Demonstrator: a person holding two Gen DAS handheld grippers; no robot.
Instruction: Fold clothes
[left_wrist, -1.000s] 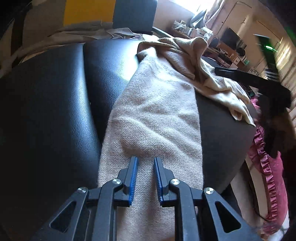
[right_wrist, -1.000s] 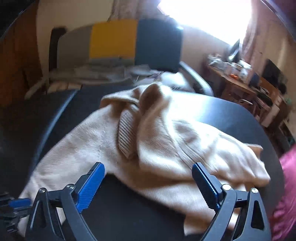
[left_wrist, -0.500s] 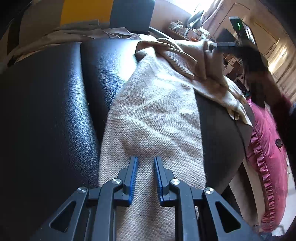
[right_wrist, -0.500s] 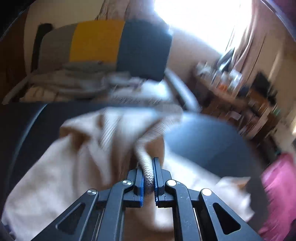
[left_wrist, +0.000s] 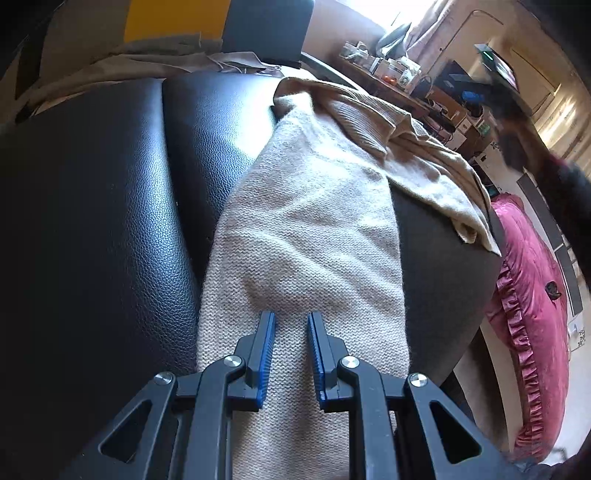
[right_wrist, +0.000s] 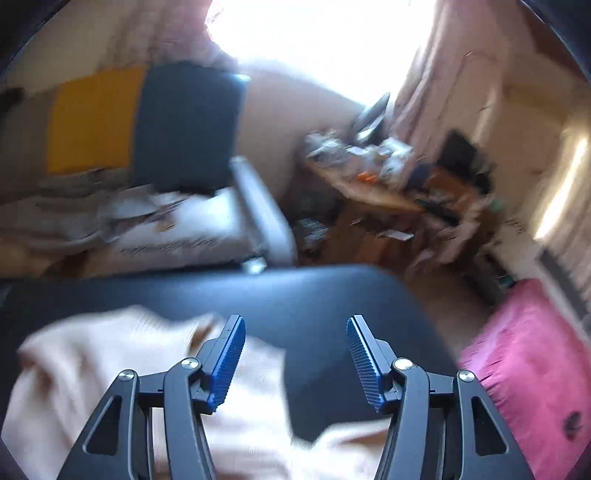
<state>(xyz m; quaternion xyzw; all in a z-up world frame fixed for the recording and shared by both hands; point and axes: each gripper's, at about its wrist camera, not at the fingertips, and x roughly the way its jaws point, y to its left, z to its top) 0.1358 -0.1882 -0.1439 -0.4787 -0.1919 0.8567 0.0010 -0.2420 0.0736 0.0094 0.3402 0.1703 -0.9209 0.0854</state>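
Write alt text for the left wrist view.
The left gripper, its blue-padded jaws close together with a narrow gap, lies over a long strip of beige knitted sweater spread on a black leather seat. The sweater's far end bunches in folds; a pink ruffled cushion sits lower right.
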